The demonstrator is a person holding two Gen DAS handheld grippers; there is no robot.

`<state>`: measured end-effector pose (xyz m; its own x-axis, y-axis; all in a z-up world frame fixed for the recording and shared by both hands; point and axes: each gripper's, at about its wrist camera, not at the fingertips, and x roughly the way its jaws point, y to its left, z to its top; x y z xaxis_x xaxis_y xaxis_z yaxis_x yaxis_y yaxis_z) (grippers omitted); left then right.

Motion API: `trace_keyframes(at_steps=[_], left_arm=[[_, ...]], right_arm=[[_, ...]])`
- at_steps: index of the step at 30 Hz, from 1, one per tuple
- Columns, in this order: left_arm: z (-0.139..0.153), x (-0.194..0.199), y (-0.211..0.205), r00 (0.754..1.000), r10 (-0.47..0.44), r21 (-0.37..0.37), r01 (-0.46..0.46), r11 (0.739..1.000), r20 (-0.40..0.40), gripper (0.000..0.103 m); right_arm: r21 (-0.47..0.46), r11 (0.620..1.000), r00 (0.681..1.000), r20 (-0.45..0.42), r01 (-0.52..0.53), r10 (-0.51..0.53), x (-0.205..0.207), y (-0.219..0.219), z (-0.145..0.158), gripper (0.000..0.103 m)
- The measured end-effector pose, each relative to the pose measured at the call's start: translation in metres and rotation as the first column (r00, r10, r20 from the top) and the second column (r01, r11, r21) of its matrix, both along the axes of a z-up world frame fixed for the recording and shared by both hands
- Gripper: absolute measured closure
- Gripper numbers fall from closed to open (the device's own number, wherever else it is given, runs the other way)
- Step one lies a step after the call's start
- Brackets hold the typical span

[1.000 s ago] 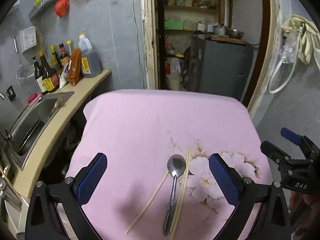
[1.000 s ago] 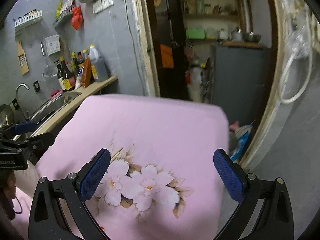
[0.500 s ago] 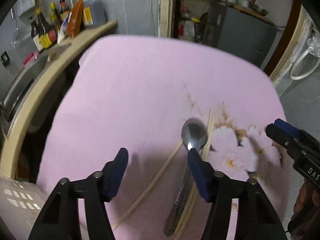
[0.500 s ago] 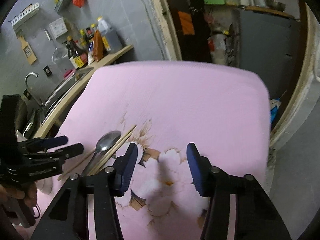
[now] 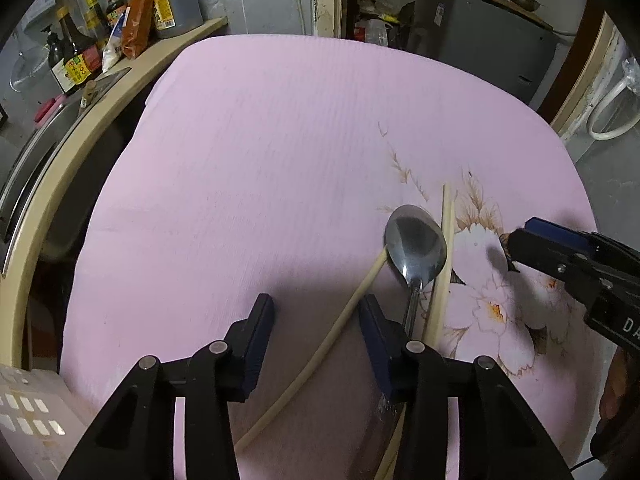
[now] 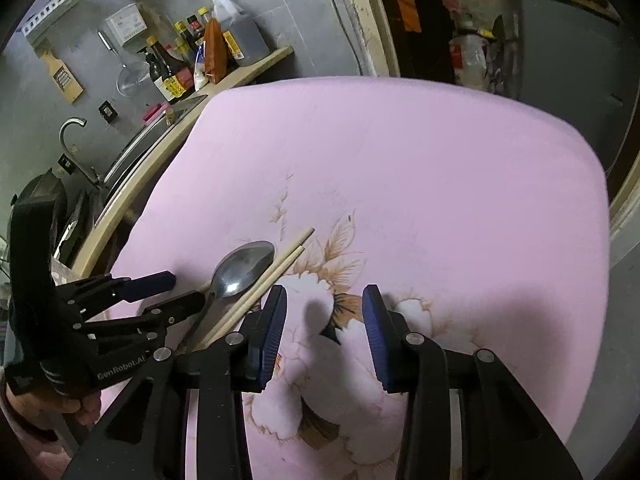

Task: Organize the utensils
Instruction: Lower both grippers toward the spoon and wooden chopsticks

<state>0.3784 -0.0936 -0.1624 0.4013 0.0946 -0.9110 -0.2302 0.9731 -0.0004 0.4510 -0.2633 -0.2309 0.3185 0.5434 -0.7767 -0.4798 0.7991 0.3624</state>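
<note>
A metal spoon (image 5: 416,240) lies bowl-up on the pink flowered cloth (image 5: 260,160), with a pair of pale chopsticks (image 5: 446,256) along its right side. A single chopstick (image 5: 340,320) runs diagonally from the spoon's bowl toward me. My left gripper (image 5: 316,336) hangs low over the cloth, its jaws closing; that single chopstick lies between them, not pressed by either pad. The spoon's handle passes under its right finger. My right gripper (image 6: 324,320) is just right of the spoon (image 6: 244,266) and chopstick pair (image 6: 276,268), its jaws closing over bare cloth.
A beige counter (image 5: 132,76) with sauce bottles (image 5: 76,60) and a sink runs along the left of the table. A white perforated basket (image 5: 28,420) sits at the near left. Behind the table are a doorway and a grey cabinet (image 5: 480,28).
Both grippers have come down toward the cloth and tipped downward, and their jaws have narrowed from wide apart. The right gripper has moved left, close to the spoon and chopsticks.
</note>
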Motion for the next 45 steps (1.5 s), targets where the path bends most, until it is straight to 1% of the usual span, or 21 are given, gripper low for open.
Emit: trace_keyframes(at_steps=[2, 5, 9, 11, 16, 21, 25, 28, 32, 37, 38, 39, 40, 43, 45], left_arm=[[0.000, 0.001, 0.004, 1.000, 0.018, -0.002, -0.018, 1.000, 0.005, 0.067], [0.001, 0.000, 0.007, 0.999, 0.049, 0.003, -0.049, 0.999, 0.010, 0.074], [0.000, 0.002, 0.013, 0.997, 0.075, -0.002, -0.075, 0.997, 0.005, 0.075], [0.000, 0.000, 0.014, 0.995, 0.097, -0.008, -0.097, 0.995, 0.007, 0.078], [0.000, -0.004, 0.018, 0.992, 0.127, -0.017, -0.127, 0.992, 0.009, 0.081], [0.000, -0.006, 0.023, 0.989, 0.146, -0.042, -0.146, 0.988, 0.014, 0.082], [0.000, -0.010, 0.028, 0.983, 0.183, -0.081, -0.180, 0.980, 0.025, 0.084], [-0.001, -0.012, 0.031, 0.978, 0.205, -0.107, -0.201, 0.974, 0.031, 0.084], [-0.002, -0.011, 0.031, 0.979, 0.204, -0.109, -0.199, 0.974, 0.032, 0.084], [-0.002, -0.010, 0.032, 0.980, 0.196, -0.112, -0.193, 0.975, 0.019, 0.085], [-0.002, -0.010, 0.032, 0.981, 0.196, -0.114, -0.193, 0.975, 0.015, 0.085], [-0.001, -0.009, 0.033, 0.980, 0.197, -0.119, -0.195, 0.974, 0.009, 0.086], [-0.002, -0.009, 0.033, 0.980, 0.199, -0.125, -0.197, 0.972, 0.004, 0.087], [-0.001, -0.008, 0.033, 0.982, 0.187, -0.131, -0.187, 0.974, -0.009, 0.087], [-0.002, -0.007, 0.036, 0.982, 0.187, -0.147, -0.187, 0.971, -0.016, 0.087]], right_arm=[[0.002, 1.000, 1.000, -0.020, 0.000, 0.000, 0.004, 0.003, -0.003, 0.068], [0.006, 1.000, 0.999, -0.041, -0.003, 0.003, 0.009, 0.008, -0.007, 0.073], [0.015, 1.000, 0.998, -0.067, -0.011, 0.012, 0.012, 0.018, -0.009, 0.075], [0.017, 1.000, 0.997, -0.078, -0.021, 0.022, 0.013, 0.024, -0.009, 0.075], [-0.004, 0.999, 0.995, -0.091, -0.040, 0.040, 0.011, 0.035, -0.011, 0.075], [-0.038, 0.998, 0.994, -0.094, -0.058, 0.054, 0.012, 0.042, -0.008, 0.075], [-0.085, 0.994, 0.994, -0.092, -0.066, 0.058, 0.013, 0.050, -0.005, 0.075], [-0.126, 0.990, 0.996, -0.073, -0.063, 0.054, 0.009, 0.059, -0.003, 0.075], [-0.190, 0.979, 0.997, -0.046, -0.069, 0.062, 0.005, 0.068, 0.000, 0.075], [-0.221, 0.972, 0.996, -0.068, -0.073, 0.059, 0.004, 0.060, 0.004, 0.081], [-0.229, 0.971, 0.995, -0.077, -0.072, 0.056, 0.004, 0.056, 0.005, 0.084], [-0.245, 0.967, 0.996, -0.072, -0.070, 0.054, 0.003, 0.054, 0.004, 0.092], [-0.254, 0.965, 0.996, -0.073, -0.070, 0.053, 0.001, 0.051, 0.004, 0.093], [-0.194, 0.980, 0.993, -0.114, -0.048, 0.026, 0.002, 0.039, 0.007, 0.093], [-0.115, 0.993, 0.987, -0.160, -0.022, 0.004, 0.004, 0.032, 0.006, 0.093]])
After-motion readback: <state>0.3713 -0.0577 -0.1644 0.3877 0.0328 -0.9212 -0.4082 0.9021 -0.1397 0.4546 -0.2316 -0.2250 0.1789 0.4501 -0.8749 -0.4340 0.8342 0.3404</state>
